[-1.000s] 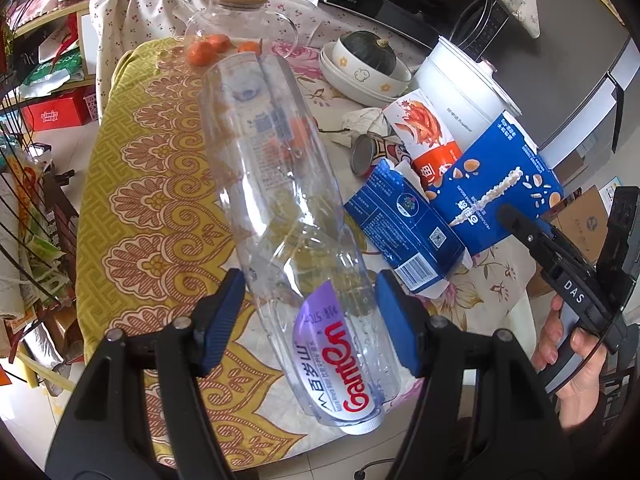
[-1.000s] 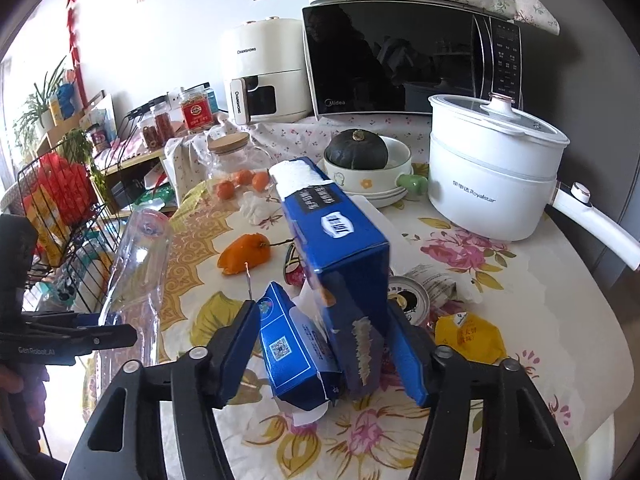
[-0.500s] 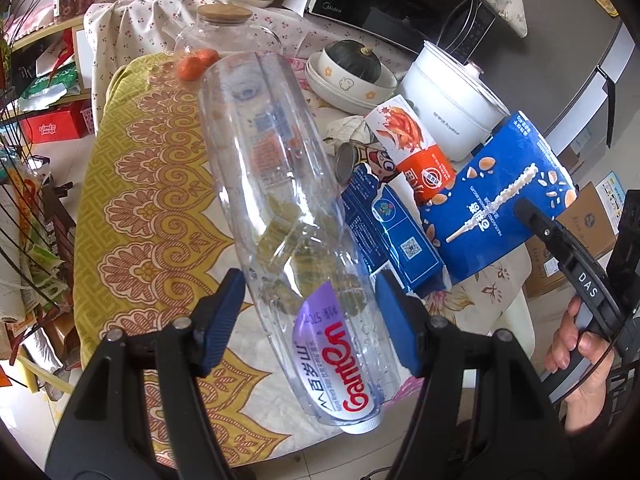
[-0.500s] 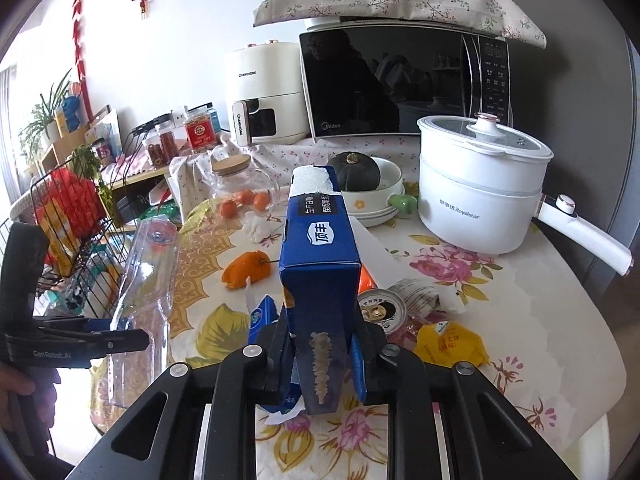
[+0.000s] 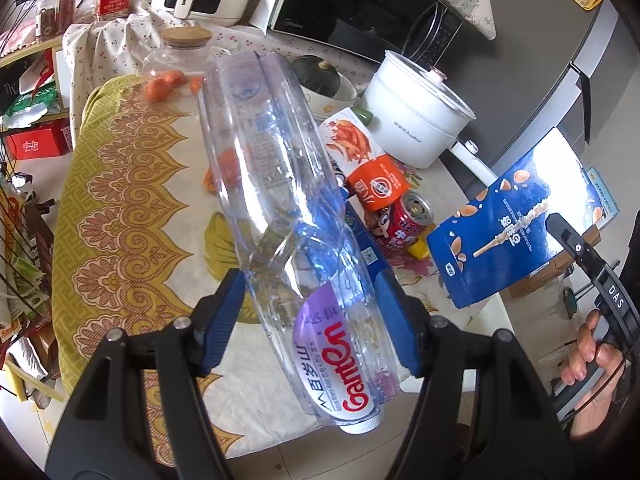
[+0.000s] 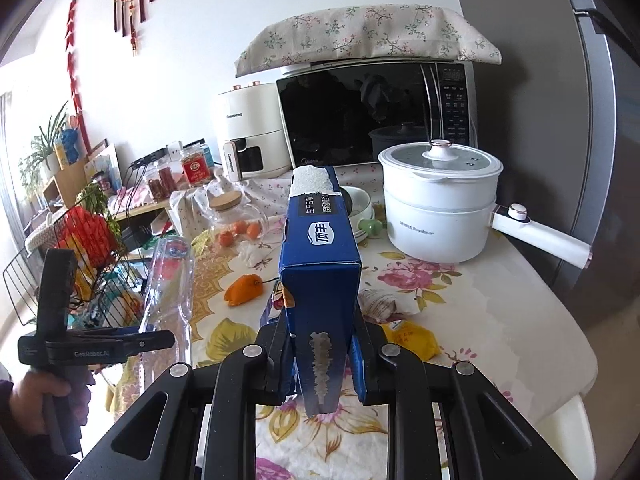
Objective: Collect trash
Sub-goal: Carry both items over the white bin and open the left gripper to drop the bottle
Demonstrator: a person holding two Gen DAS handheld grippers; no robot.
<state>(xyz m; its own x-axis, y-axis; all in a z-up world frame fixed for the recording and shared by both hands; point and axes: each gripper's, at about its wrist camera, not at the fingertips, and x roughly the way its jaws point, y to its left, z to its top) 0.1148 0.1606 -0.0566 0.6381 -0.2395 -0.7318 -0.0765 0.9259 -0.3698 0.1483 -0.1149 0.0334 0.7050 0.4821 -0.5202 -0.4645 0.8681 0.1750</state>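
Observation:
My left gripper [image 5: 310, 312] is shut on a large clear plastic bottle [image 5: 280, 184] with a purple label, held above the table, cap toward me. It also shows in the right wrist view [image 6: 168, 296]. My right gripper [image 6: 320, 360] is shut on a tall blue carton [image 6: 320, 276], lifted off the table; it also shows in the left wrist view [image 5: 508, 224]. On the tablecloth lie a second blue carton [image 5: 366, 248], an orange-white snack carton [image 5: 364, 160], a red can [image 5: 404, 220], a yellow wrapper [image 6: 408, 340] and crumpled paper [image 6: 384, 300].
A white electric pot [image 6: 440, 208] stands at the right with its handle [image 6: 540, 236] sticking out. A microwave [image 6: 372, 116], air fryer [image 6: 248, 136], bowl with a squash [image 5: 320, 76], glass jar [image 6: 236, 220] and orange pepper [image 6: 244, 288] are behind. A wire rack [image 6: 80, 264] stands left.
My right gripper has closed on the tall blue carton and lifted it up and right, off the table. The left gripper still holds the bottle, raised slightly.

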